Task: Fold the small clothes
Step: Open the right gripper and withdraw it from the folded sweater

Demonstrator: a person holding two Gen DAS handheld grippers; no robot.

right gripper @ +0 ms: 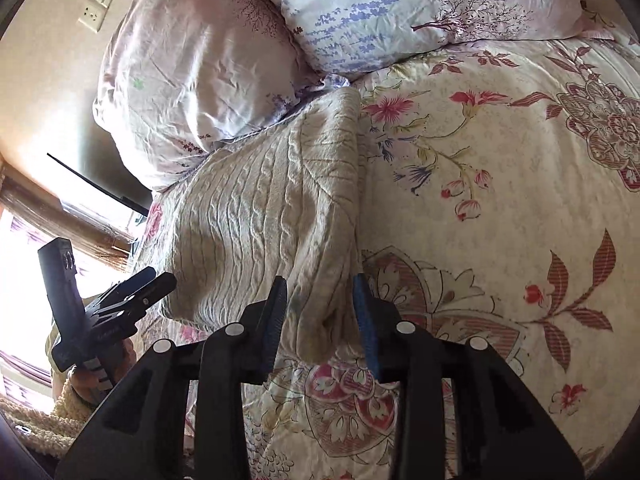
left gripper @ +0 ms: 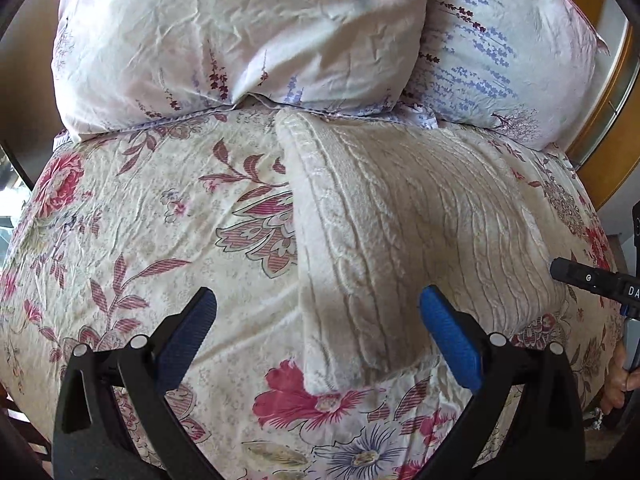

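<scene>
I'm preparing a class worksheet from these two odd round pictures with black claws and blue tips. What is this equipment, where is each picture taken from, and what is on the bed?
No robot here: a person holds a two-finger gripper in each hand, each carrying a wide-angle camera looking along its fingers. One picture comes from the left gripper, the other from the right gripper. A folded cream knitted garment lies on a floral bedspread, below two pillows. Both grippers are open. The right one straddles the garment's near corner without clamping it; nothing is held.

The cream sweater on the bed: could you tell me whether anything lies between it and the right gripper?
Nothing visible does. The right gripper is open, its fingers straddling the near corner of the folded sweater on the floral bedspread.
</scene>
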